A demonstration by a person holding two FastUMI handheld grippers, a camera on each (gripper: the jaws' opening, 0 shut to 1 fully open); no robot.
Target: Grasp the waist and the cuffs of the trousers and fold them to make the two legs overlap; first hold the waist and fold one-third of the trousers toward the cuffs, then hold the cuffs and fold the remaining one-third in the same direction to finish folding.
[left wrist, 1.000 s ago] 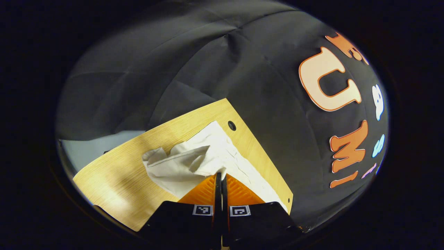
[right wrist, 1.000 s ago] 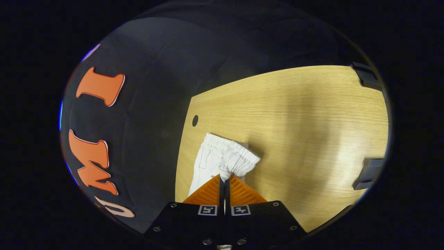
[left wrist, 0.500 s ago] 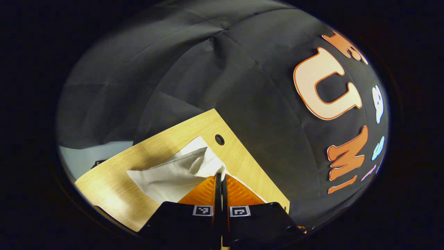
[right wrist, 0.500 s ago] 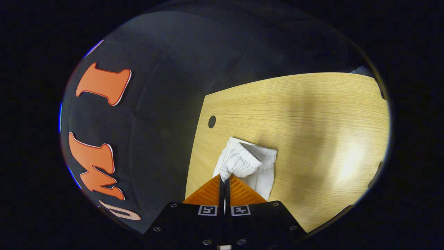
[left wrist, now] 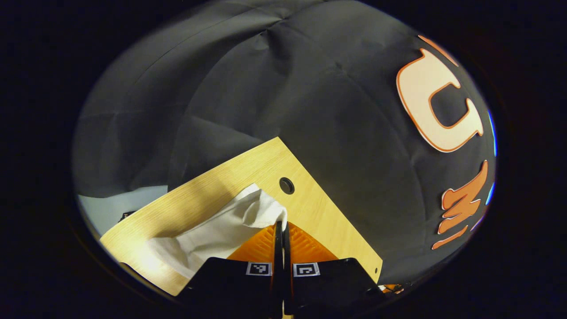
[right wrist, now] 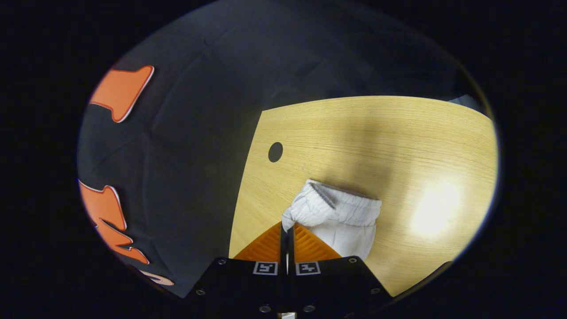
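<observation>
Trousers (left wrist: 212, 232) stretched between both tongs, waistband (right wrist: 341, 204) at right.

Both views dim overall, light falling from above onto the wooden table (right wrist: 398, 133); strong fisheye bending, table edges curved, worst toward the rim; in the right gripper view a bright glare patch on the table surface at right, a soft broad shadow band across its middle; white trousers (right wrist: 341, 217) evenly lit, gathered folds sharp; in the left gripper view the table (left wrist: 212, 190) shaded near its far corner, trousers (left wrist: 212, 232) slightly overexposed at lower left; no evident motion blur.
</observation>
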